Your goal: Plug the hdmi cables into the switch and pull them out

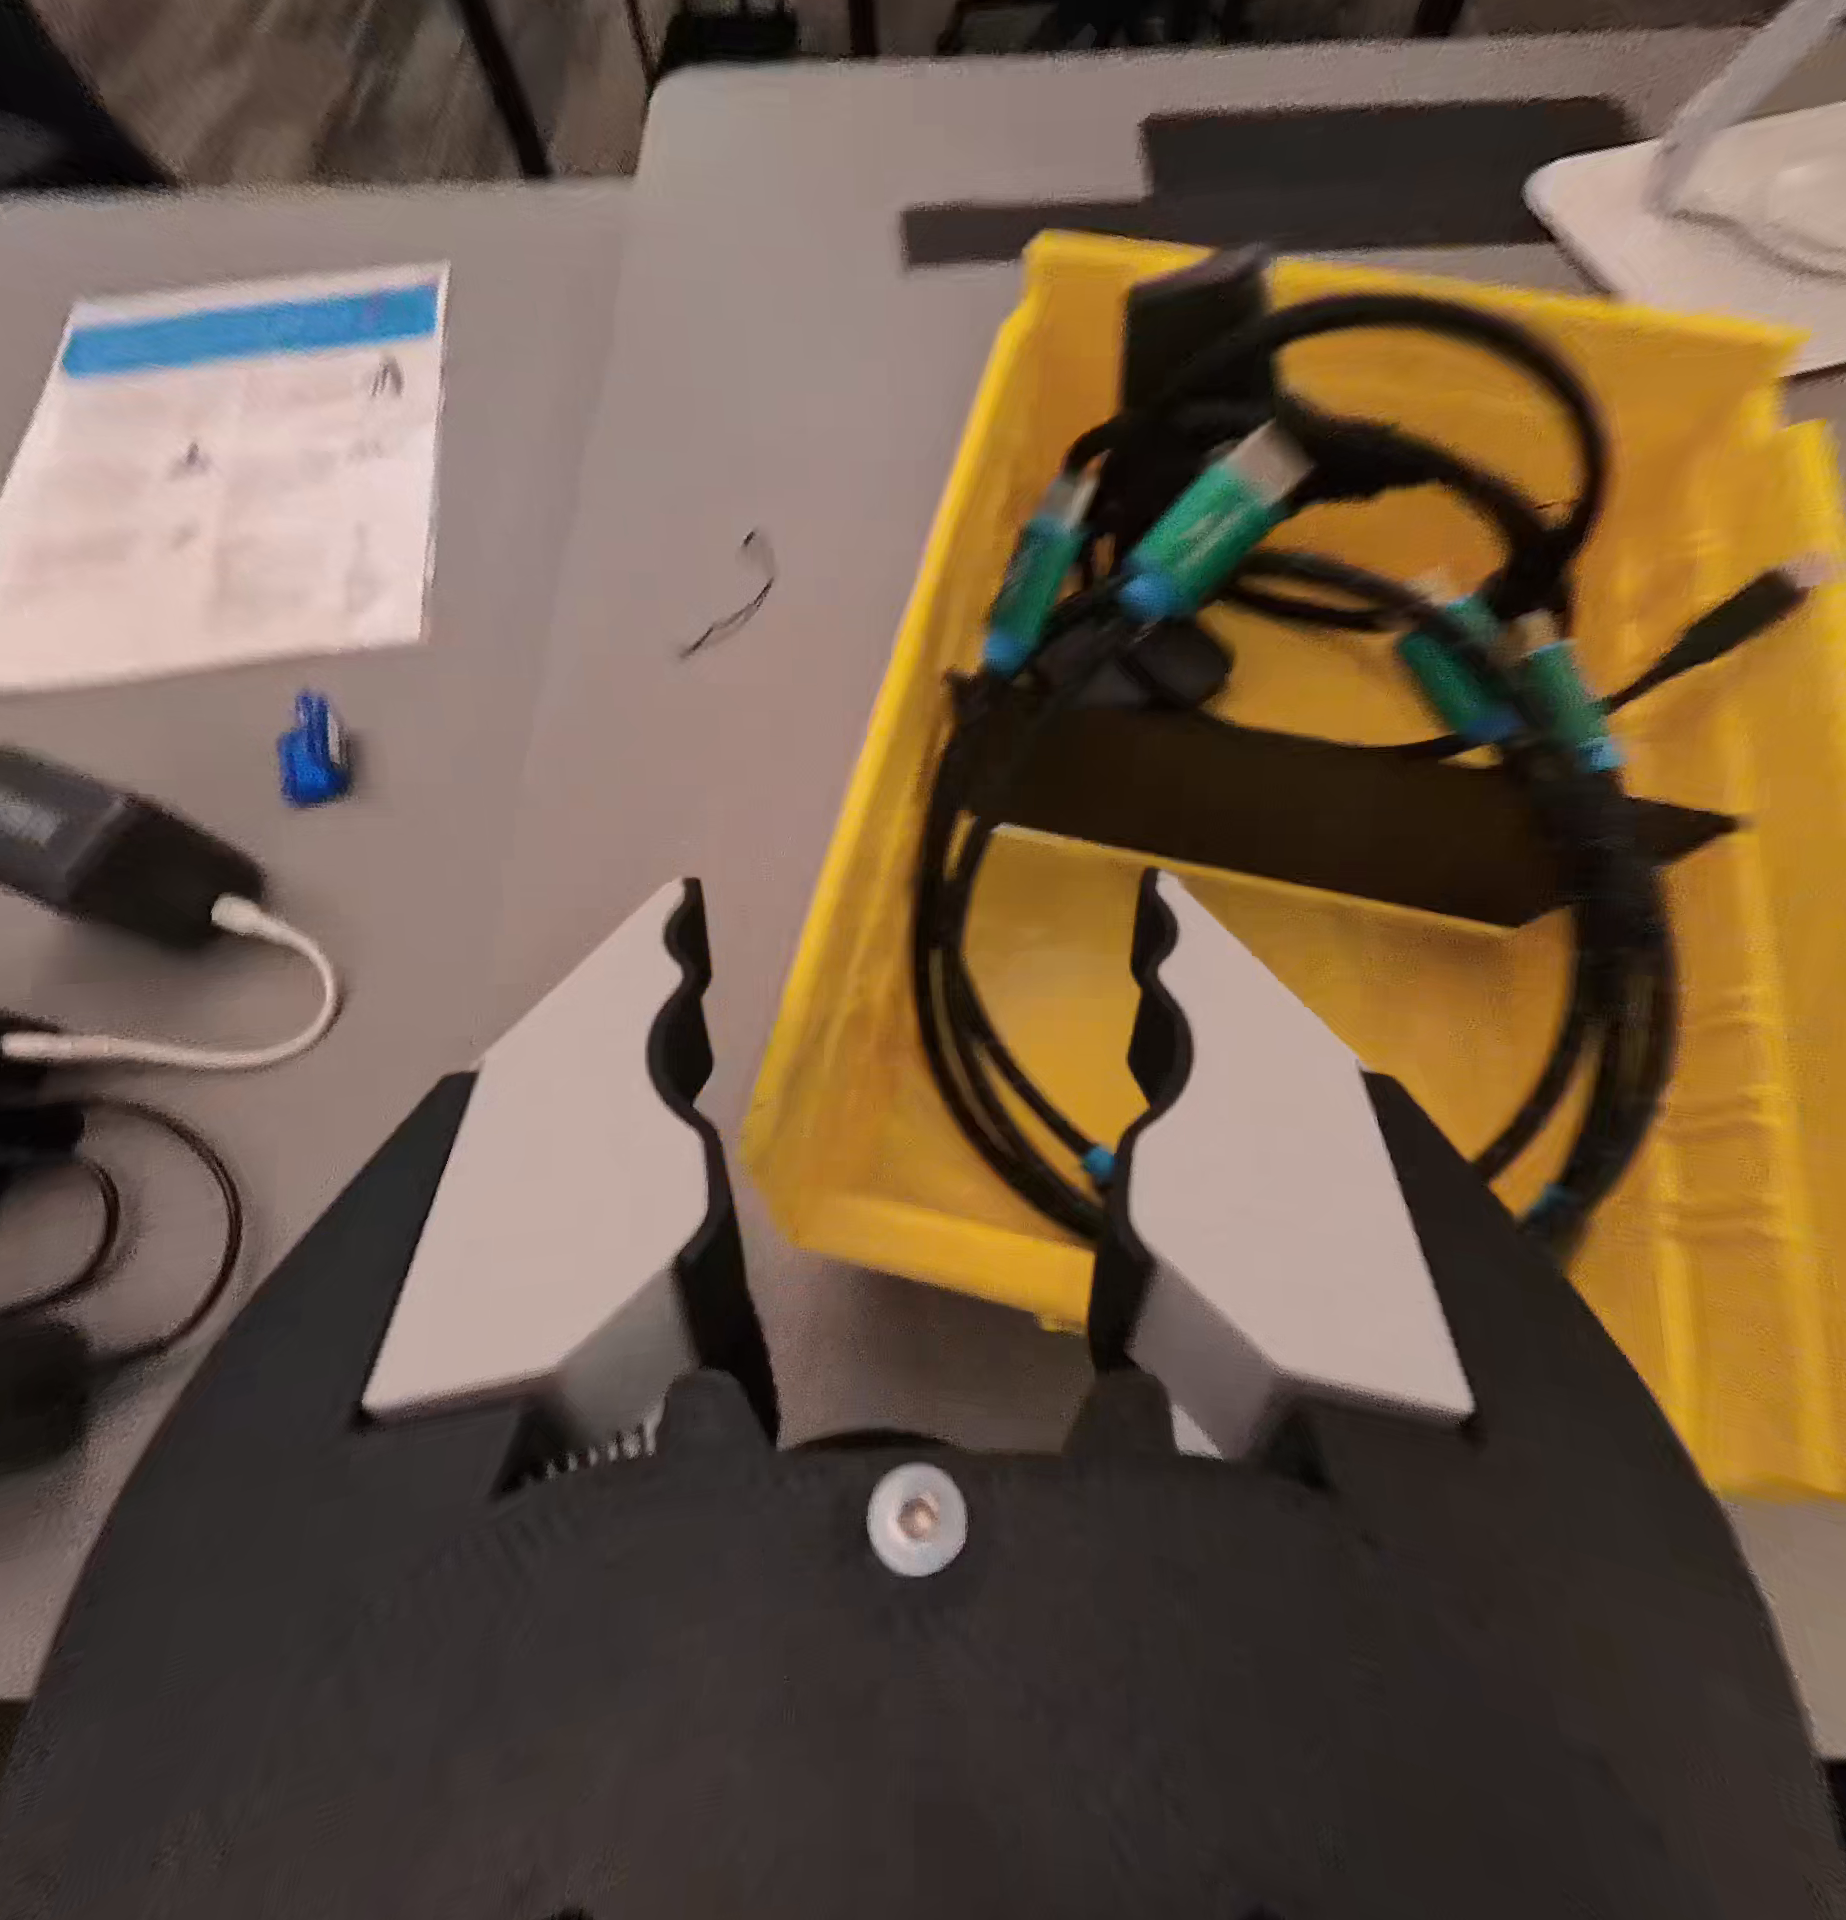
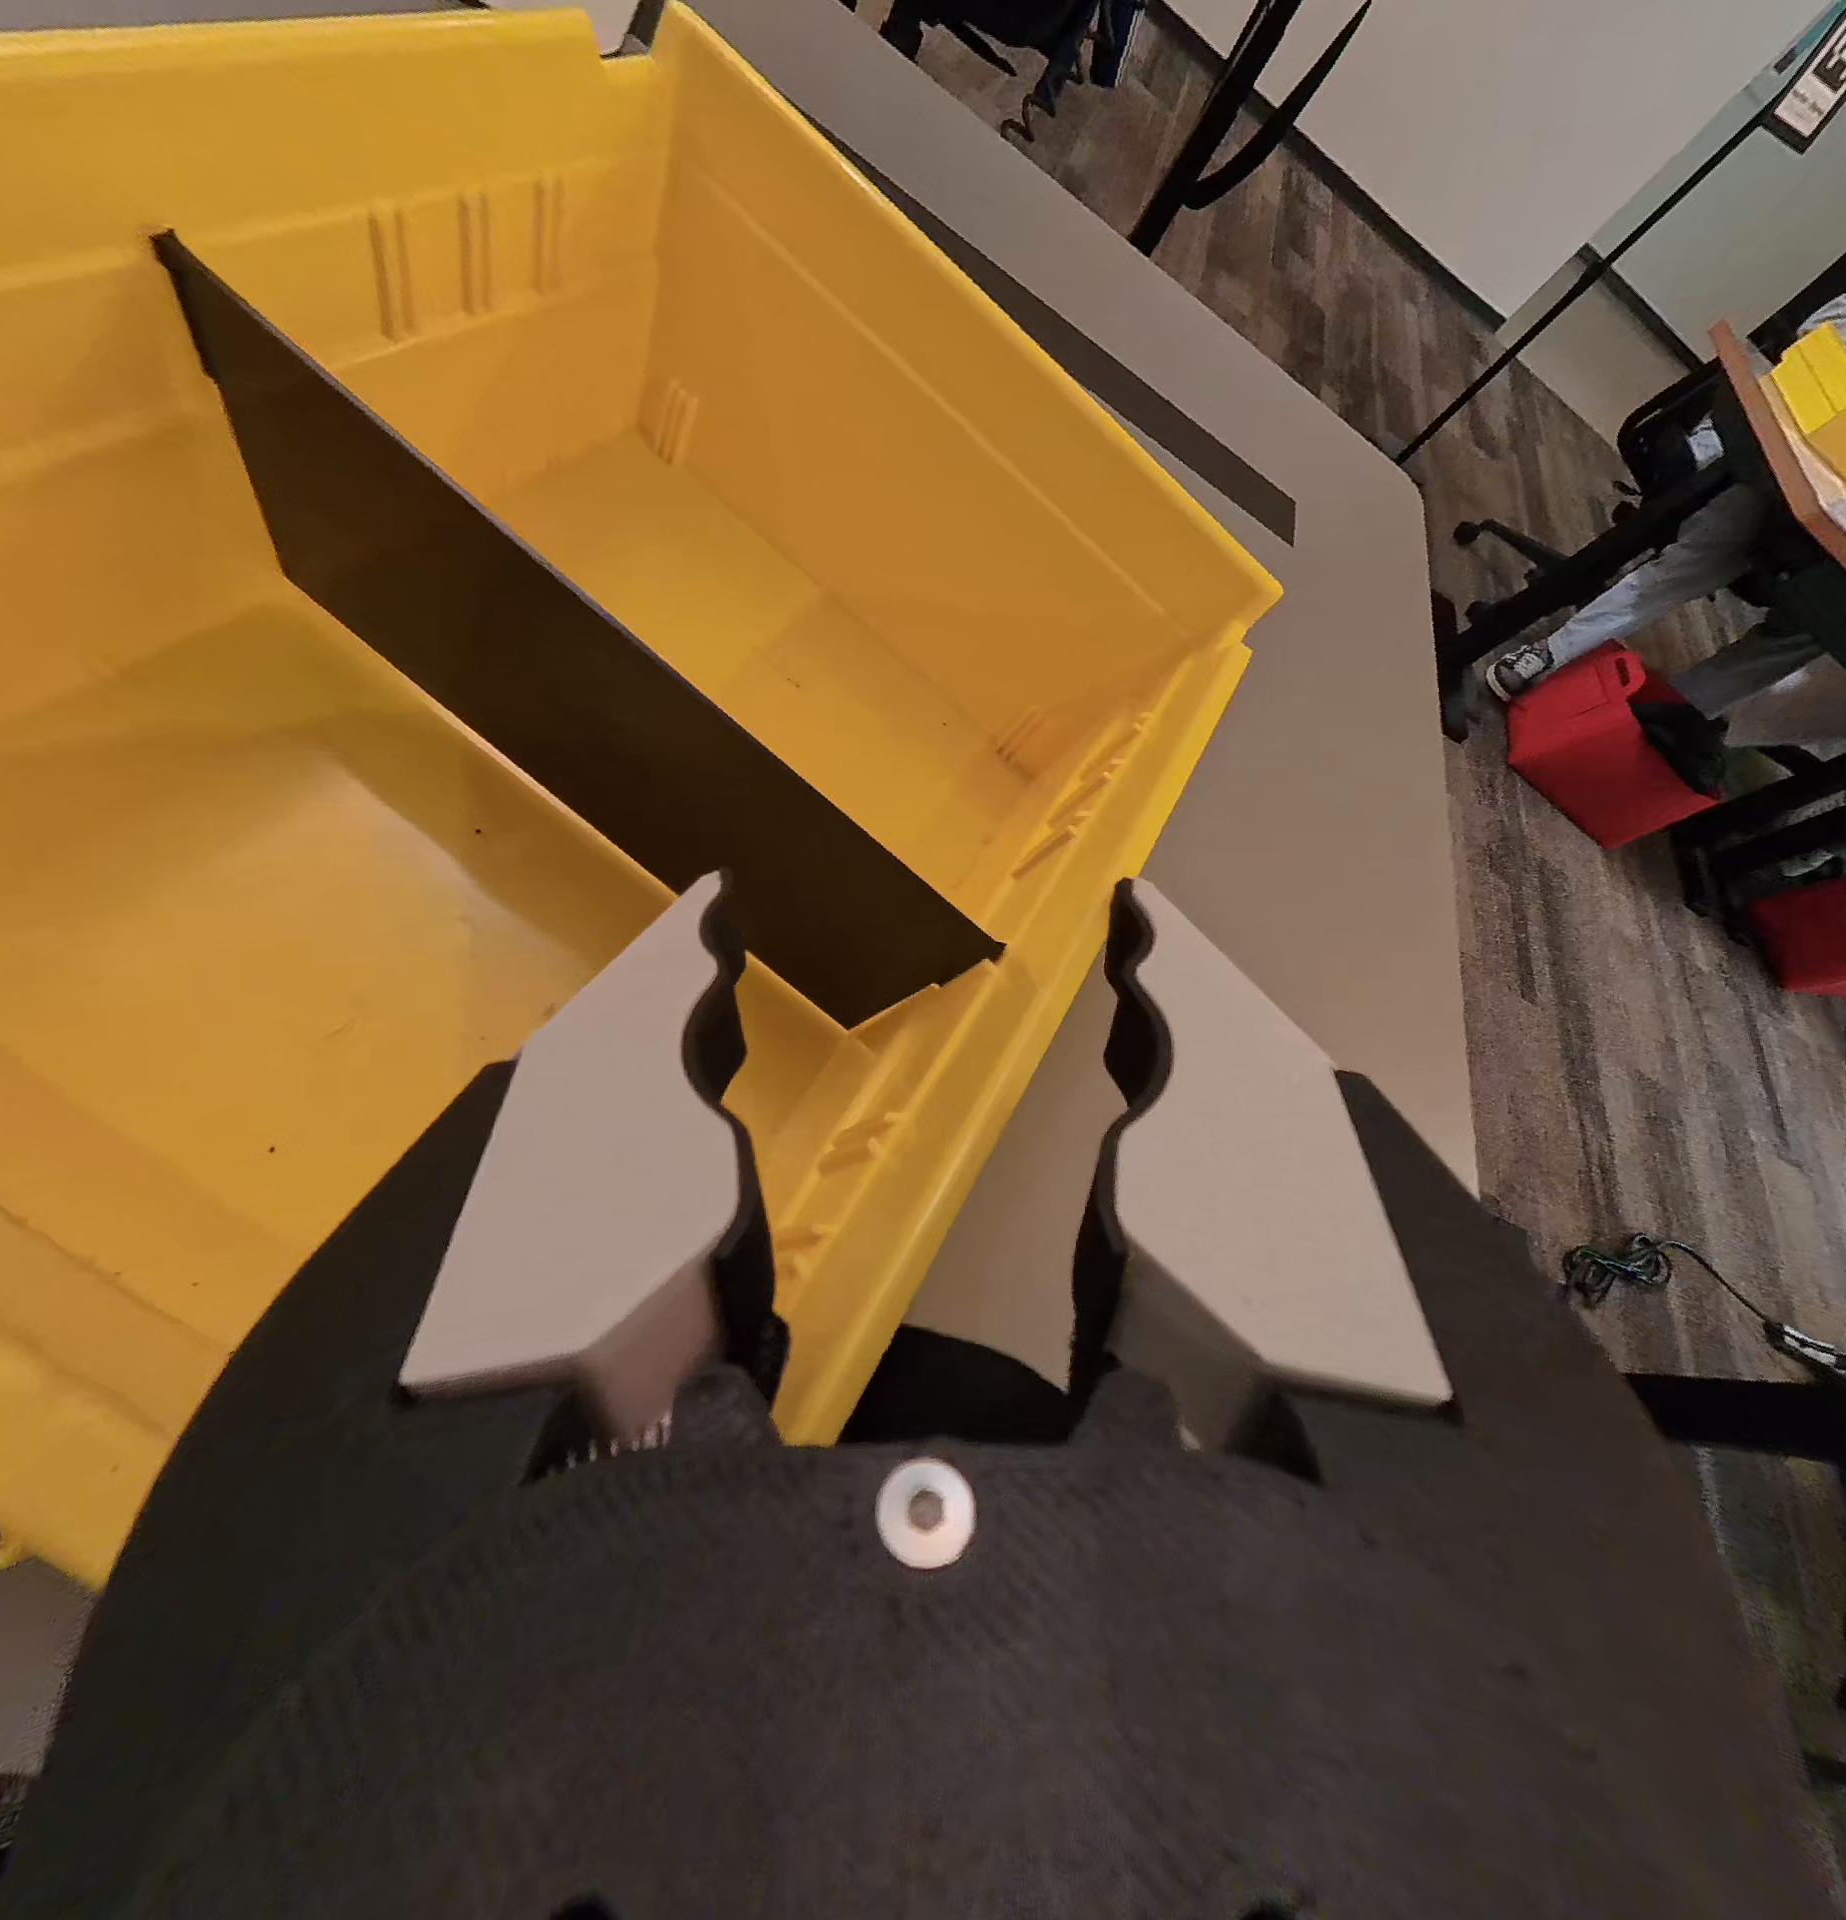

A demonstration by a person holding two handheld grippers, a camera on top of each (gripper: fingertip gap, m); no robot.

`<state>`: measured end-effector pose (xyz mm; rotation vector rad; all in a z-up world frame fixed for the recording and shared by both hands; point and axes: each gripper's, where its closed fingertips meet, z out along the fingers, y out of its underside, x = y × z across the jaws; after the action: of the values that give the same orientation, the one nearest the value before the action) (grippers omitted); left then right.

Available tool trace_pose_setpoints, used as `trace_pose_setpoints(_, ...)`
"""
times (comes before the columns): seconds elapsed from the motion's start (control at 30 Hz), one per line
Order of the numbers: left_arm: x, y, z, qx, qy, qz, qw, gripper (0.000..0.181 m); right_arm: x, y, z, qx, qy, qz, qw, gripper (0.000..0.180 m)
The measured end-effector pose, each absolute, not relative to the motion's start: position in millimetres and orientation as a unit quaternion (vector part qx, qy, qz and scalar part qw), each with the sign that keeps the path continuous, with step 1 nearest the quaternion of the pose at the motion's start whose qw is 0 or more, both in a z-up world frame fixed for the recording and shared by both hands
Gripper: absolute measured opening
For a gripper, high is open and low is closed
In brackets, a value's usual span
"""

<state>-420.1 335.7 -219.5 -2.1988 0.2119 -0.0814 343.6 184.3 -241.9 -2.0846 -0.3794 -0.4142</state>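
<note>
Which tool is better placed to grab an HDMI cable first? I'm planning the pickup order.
Left, probably. The left tool is open and looks straight at the yellow bin holding the coiled cables. The right tool, also open, hangs over the rim of an empty yellow bin, with no cable in view.

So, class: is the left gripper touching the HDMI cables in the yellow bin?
Apart. The left wrist view shows the open left gripper empty, with the cables lying beyond in the bin.

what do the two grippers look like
Both match: the left gripper and the right gripper each have a matte black ribbed plastic body, a silver screw at the centre, and two pale grey wedge jaws lined with wavy black pads.
</note>
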Motion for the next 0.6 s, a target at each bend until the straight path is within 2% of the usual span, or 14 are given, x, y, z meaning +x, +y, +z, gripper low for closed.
trace_pose_setpoints(0.23,-442.4,338.4,-285.9,-0.916,0.052,-0.070,0.392,0.083,356.2,190.0,-245.2,-0.847,-0.204,-0.200,0.449,0.067)
trace_pose_setpoints(0.37,-428.7,340.9,-291.3,-0.911,0.055,-0.111,0.393,0.055,360.2,195.0,-247.4,-0.842,-0.218,-0.210,0.447,0.070)
trace_pose_setpoints(0.43,-423.5,338.6,-289.2,-0.904,0.047,-0.153,0.397,0.025,362.7,197.0,-248.4,-0.839,-0.224,-0.217,0.446,0.071)
trace_pose_setpoints(0.47,-421.3,337.0,-287.9,-0.899,0.043,-0.171,0.401,0.018,363.8,197.9,-249.0,-0.838,-0.228,-0.220,0.445,0.071)
trace_pose_setpoints(0.6,-420.5,328.2,-286.1,-0.900,0.055,-0.150,0.405,0.009,368.5,200.3,-250.2,-0.833,-0.243,-0.224,0.443,0.073)
